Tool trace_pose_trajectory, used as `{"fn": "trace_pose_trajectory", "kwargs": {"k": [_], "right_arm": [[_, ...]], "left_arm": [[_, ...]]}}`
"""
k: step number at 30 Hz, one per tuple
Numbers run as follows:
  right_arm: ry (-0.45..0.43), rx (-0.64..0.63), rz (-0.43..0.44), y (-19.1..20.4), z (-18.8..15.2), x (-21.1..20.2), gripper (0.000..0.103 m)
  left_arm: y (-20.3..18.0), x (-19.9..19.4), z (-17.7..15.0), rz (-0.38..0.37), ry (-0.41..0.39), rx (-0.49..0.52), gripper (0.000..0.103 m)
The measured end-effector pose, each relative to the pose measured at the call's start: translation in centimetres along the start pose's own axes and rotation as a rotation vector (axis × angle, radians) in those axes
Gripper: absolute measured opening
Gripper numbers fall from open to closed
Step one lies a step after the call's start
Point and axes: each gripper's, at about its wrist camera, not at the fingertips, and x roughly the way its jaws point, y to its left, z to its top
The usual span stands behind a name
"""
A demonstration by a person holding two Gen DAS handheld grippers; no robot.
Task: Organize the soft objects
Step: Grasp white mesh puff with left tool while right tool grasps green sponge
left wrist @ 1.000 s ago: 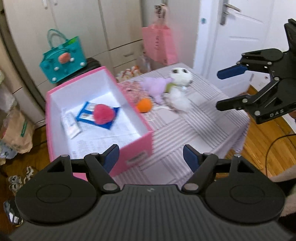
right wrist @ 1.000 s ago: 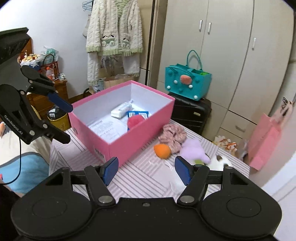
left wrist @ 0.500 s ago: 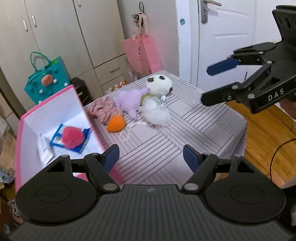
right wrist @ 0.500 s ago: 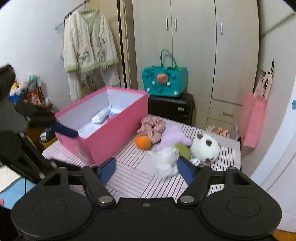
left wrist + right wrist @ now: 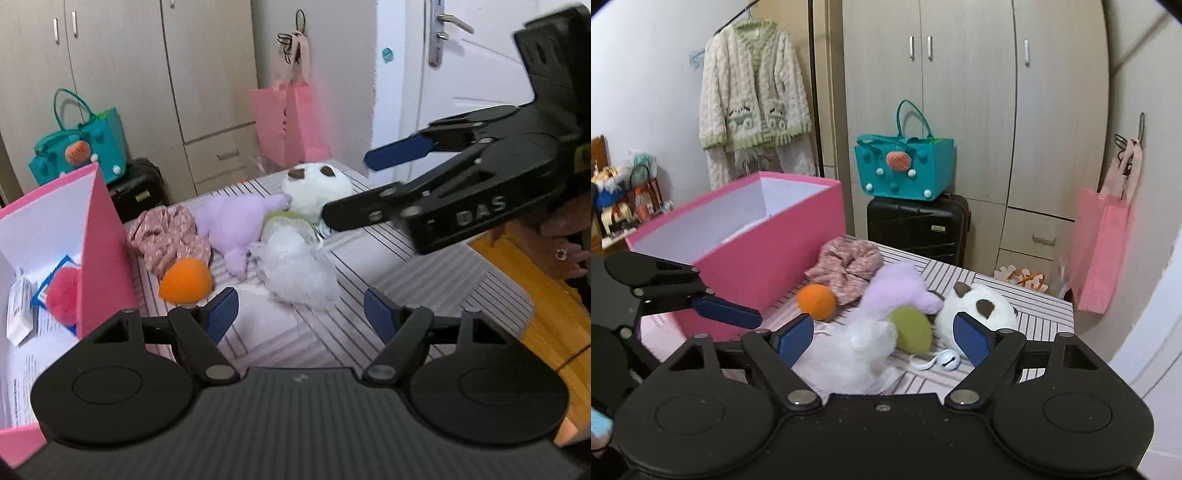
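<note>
I held my left gripper [image 5: 300, 310] spread wide near the orange ball [image 5: 186, 280]; my right gripper [image 5: 883, 338] was spread above the white fluffy toy [image 5: 866, 350], empty.

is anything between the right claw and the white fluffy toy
Nothing visible. The right claw is open with the white fluffy toy directly ahead between its fingers; the green pad and purple plush only lie beside and behind it.

Left claw [image 5: 299, 312] and right claw [image 5: 882, 334] both gape wide, empty, side by side, held aloft.
</note>
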Motion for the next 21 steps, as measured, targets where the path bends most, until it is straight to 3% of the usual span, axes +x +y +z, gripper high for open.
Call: {"fn": "trace_pose_trajectory", "kwargs": {"k": [4, 10, 14, 19, 21], "right_arm": [[0.042, 0.072, 0.073, -2.0, 0.7, 2.9, 0.076], [0.064, 0.136, 0.103, -3.2, 0.8, 6.2, 0.056], [0.066, 0.18, 0.134, -3.4, 0.7, 7.4, 0.05], [0.076, 0.254, 0.149, -4.4, 0.7, 8.7, 0.049], [0.083, 0.291, 0.151, -4.9, 0.6, 9.0, 0.049]], "left_arm": [[-0.9, 2.4, 0.5, 0.051, -0.036, 0.027, 0.074], [-1.4, 6.3, 1.5, 0.108, -0.04, 0.019, 0.075], [-0.2, 7.7, 1.8, 0.036, -0.007, -0.066, 0.074], [0.7, 8.3, 1.3, 0.046, 0.001, -0.12, 0.044], [1.4, 8.1, 1.1, 0.038, 0.0, -0.158, 0.036]]}}
